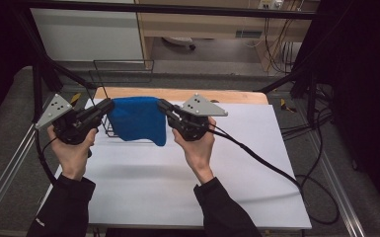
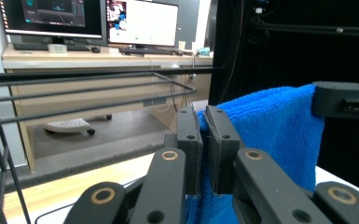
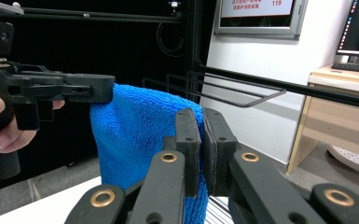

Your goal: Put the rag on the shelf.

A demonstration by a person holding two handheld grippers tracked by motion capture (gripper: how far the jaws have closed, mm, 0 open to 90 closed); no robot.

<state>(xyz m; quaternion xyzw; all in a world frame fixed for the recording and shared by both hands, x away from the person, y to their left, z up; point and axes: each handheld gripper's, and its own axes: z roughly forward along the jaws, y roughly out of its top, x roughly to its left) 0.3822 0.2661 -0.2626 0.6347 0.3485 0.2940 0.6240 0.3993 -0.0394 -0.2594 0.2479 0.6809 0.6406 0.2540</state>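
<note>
Both grippers held the blue towel up between them, above the white table. From the high view, the left gripper had its jaws clamped on the left top edge of the towel, and the right gripper was clamped on the right top edge. The towel hung down from these 2 grips, spread between them, with its lower corner pointing to the table surface. In the left gripper view, the 2 black jaws stood almost together with the towel edge pinched between them. The right gripper view showed the same for the right gripper. Behind the towel stood a black wire rack, at the far side of the table.
</note>
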